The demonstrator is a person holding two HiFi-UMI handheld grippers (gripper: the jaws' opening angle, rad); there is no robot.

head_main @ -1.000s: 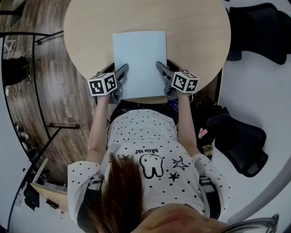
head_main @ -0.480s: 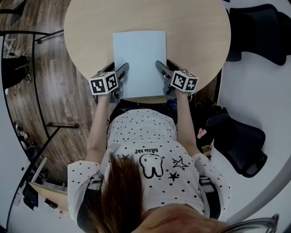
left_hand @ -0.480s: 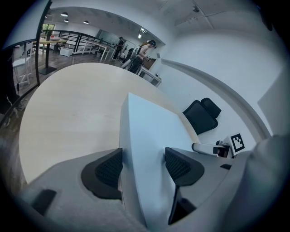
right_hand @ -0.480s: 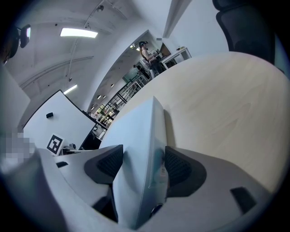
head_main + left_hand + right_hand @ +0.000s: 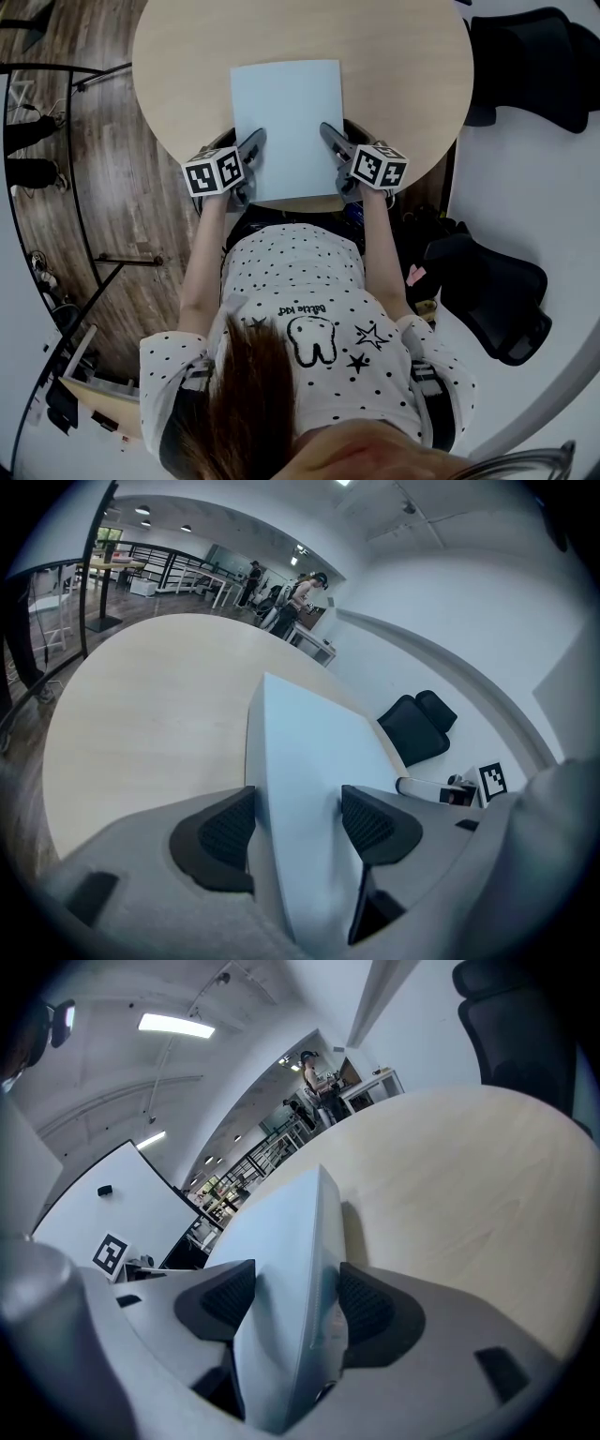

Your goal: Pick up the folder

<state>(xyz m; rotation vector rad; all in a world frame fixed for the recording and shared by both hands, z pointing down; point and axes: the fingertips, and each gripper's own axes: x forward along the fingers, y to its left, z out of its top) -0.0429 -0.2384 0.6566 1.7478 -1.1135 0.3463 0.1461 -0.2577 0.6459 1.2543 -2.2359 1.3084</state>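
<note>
Pale blue folder (image 5: 286,117) lies flat on round light-wood counter (image 5: 394,66), long side running 12 to 6, near edge at the counter's 6 o'clock rim. Left claw (image 5: 251,150) is clamped on the folder's 7 o'clock corner; left gripper view shows the folder's edge filling the space between both black pads. Right claw (image 5: 330,142) is clamped on the 5 o'clock corner; right gripper view shows the folder touching both pads. Marker cubes sit behind each claw, left cube (image 5: 213,172), right cube (image 5: 381,168). Person in a dotted shirt (image 5: 300,319) is at 6 o'clock of the counter. Black chair (image 5: 544,56) stands at 2 o'clock, second black chair (image 5: 497,291) at 4 o'clock. Wood floor (image 5: 122,187) at 9 o'clock.
</note>
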